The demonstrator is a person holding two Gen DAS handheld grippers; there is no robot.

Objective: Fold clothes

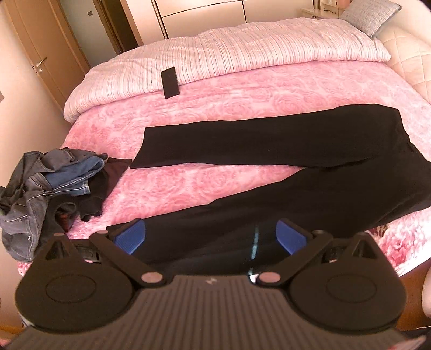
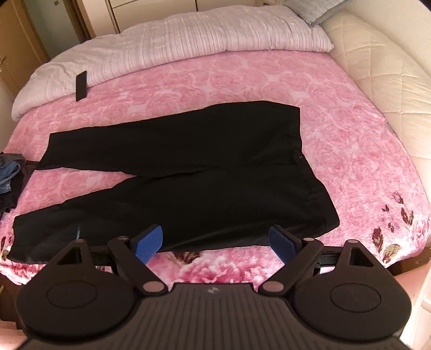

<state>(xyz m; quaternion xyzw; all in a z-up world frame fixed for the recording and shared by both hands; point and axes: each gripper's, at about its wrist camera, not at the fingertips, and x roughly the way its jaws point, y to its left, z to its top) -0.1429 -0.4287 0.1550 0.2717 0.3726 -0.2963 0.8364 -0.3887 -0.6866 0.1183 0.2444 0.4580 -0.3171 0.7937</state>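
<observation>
1. Bed (image 1: 242, 88): covered by a pink rose-patterned blanket (image 2: 350, 150). A pale striped duvet (image 1: 242, 51) lies bunched along the far side, with a grey pillow (image 1: 369, 16) at the far right corner.
2. Black trousers (image 2: 188, 175): laid flat on the blanket, legs spread apart in a V. The waistband points to the right and the leg hems point to the left. The near leg runs along the near edge of the bed; the far leg lies further up the blanket.
3. Left gripper (image 1: 210, 235): the two blue pads are spread wide apart and hold nothing. The gripper hovers over the lower part of the near trouser leg. Contact between the pads and the cloth cannot be confirmed.
4. Right gripper (image 2: 215, 241): the two blue pads are spread wide apart and hold nothing. The gripper sits at the near edge of the trousers, toward the waistband end, with the pink blanket visible between the pads.
5. Pile of clothes (image 1: 48, 183): crumpled blue and grey denim with a dark garment beside it, at the left edge of the bed, just beside the far leg hem.
6. Dark flat rectangular object (image 1: 170, 83): rests at the edge of the striped duvet, well apart from the trousers.
7. Wooden door (image 1: 40, 45): visible beyond the bed at far left.
</observation>
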